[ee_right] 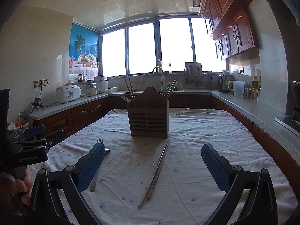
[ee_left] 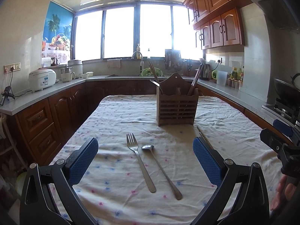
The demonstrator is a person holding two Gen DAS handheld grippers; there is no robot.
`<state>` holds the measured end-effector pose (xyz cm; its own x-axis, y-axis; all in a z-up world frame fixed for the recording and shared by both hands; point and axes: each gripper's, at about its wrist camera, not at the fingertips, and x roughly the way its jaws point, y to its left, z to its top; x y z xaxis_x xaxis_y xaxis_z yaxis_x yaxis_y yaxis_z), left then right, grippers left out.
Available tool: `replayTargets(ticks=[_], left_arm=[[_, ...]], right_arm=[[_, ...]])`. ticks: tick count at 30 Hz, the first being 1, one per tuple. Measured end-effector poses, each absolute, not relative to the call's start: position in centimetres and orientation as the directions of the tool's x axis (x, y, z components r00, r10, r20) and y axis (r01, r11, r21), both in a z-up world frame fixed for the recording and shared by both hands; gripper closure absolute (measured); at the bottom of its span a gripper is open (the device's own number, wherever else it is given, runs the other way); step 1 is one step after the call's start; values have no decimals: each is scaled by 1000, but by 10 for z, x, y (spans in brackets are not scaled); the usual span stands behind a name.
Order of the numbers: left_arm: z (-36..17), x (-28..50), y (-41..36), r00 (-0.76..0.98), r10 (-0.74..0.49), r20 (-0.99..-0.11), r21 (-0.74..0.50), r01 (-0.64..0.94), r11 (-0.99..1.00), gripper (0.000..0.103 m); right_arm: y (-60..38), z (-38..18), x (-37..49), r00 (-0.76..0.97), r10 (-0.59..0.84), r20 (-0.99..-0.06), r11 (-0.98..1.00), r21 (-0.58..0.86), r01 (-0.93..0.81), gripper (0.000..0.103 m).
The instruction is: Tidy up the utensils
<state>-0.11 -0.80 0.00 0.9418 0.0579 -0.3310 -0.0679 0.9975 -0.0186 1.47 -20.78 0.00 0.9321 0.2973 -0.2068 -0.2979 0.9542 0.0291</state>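
A metal fork (ee_left: 139, 161) and a metal spoon (ee_left: 161, 170) lie side by side on the flowered tablecloth (ee_left: 116, 123), between the fingers of my open, empty left gripper (ee_left: 145, 161). A pair of chopsticks (ee_right: 155, 174) lies on the cloth between the fingers of my open, empty right gripper (ee_right: 152, 166). A wooden utensil holder (ee_left: 177, 105) stands upright beyond them, holding a fork and chopsticks; it also shows in the right wrist view (ee_right: 149, 120). The right gripper's left finger (ee_right: 91, 166) hides most of the fork and spoon there.
Kitchen counters (ee_left: 56, 91) wrap around the table with a rice cooker (ee_left: 42, 79), a sink (ee_left: 136, 75), a kettle (ee_right: 223, 83) and a stove at right (ee_left: 285, 105). The other gripper shows at the right edge (ee_left: 281, 144) and the left edge (ee_right: 28, 146).
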Motion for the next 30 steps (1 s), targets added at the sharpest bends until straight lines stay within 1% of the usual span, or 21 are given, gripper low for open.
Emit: replayTargets(ticks=[30], left_arm=[[2, -3, -11, 942, 56, -330, -16, -65, 998, 0]], right_arm=[[-211, -1, 15, 932, 297, -210, 955, 40, -295, 0]])
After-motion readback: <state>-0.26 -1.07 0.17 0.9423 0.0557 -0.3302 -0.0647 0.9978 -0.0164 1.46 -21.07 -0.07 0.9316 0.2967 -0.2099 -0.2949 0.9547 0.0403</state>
